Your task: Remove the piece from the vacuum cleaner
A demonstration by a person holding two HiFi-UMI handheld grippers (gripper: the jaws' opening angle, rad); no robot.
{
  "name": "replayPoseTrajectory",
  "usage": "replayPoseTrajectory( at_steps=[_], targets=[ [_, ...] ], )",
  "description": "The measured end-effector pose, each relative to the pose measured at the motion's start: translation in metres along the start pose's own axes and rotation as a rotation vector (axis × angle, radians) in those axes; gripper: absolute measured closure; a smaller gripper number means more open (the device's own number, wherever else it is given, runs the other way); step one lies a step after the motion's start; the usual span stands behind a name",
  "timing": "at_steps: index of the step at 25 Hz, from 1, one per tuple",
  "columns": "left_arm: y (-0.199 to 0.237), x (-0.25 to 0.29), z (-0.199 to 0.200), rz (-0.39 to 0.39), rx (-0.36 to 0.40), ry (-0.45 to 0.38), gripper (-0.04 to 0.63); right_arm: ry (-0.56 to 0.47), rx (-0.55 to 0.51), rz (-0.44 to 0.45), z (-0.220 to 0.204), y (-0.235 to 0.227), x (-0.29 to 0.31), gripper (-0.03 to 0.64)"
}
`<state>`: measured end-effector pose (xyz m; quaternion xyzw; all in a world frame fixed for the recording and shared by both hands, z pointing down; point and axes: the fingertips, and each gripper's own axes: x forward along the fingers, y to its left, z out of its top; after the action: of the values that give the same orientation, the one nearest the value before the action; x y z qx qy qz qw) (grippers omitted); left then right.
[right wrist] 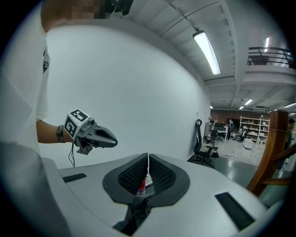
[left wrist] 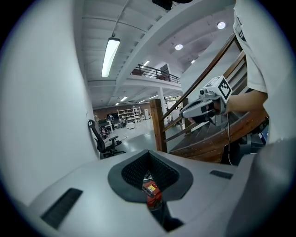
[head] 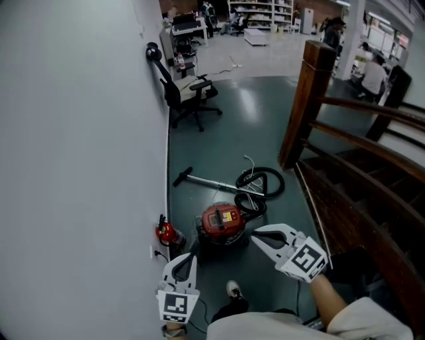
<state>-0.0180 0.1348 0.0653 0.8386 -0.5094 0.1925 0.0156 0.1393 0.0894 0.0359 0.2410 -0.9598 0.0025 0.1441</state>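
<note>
Left hand-held gripper (head: pixel 187 259), right hand-held gripper (head: pixel 257 234), jaws together, vac wand (head: pixel 214 184) lying left-right, tip prob. toward wall (head: pixel 80 133)

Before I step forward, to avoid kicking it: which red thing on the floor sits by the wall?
The small red canister at the wall; the bigger red vacuum cleaner stands farther out.

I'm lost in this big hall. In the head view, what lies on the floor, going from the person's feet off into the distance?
shoe → vacuum cleaner → hose → office chair → shelves
</note>
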Motion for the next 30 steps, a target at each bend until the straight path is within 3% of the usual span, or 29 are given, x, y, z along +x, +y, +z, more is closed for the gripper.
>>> replayPoseTrajectory(
  at_steps=[11,18,30],
  targets=[
    [0.052,0.049,-0.029,-0.018,-0.031,0.029,0.597,0.051,0.026,-0.012,-0.021,-0.034,0.057,0.588],
    [0.059,0.064,-0.051,-0.028,-0.068,0.077,0.597,0.097,0.085,-0.013,-0.048,-0.041,0.073,0.588],
    [0.075,0.086,-0.083,0.033,-0.092,0.134,0.597,0.133,0.135,0.009,-0.081,-0.063,0.112,0.586]
  ],
)
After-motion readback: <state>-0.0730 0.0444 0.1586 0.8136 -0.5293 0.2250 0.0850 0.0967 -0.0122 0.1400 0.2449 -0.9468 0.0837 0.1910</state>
